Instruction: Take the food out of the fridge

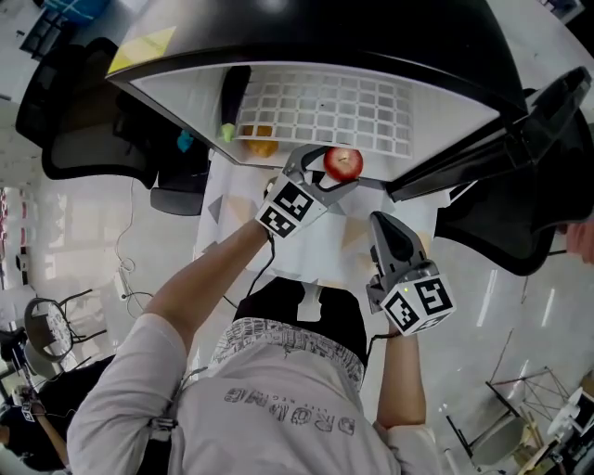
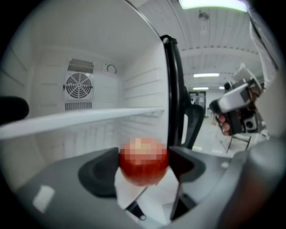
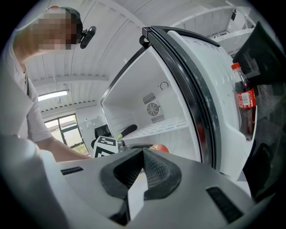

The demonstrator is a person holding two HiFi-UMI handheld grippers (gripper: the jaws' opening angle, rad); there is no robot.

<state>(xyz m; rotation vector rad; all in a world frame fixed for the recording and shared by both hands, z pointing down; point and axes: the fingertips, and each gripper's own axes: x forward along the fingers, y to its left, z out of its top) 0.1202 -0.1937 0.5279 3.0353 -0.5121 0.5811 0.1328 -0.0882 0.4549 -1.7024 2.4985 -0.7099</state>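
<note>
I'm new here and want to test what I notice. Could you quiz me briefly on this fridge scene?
1. True or false: the right hand-held gripper holds food.
2. What does the left hand-held gripper grip? A) banana B) red apple C) egg
3. Fill in: the red-labelled bottle stands in the fridge's ____.
Key: 1 false, its jaws are shut on nothing; 2 B; 3 door.

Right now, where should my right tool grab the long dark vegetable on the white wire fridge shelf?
Probably across its middle, coming from the open front of the fridge. The long dark vegetable lies flat on the white wire shelf, lengthwise front to back, green end nearest you, so the right tool, shut now, could open and straddle its narrow width.
</note>
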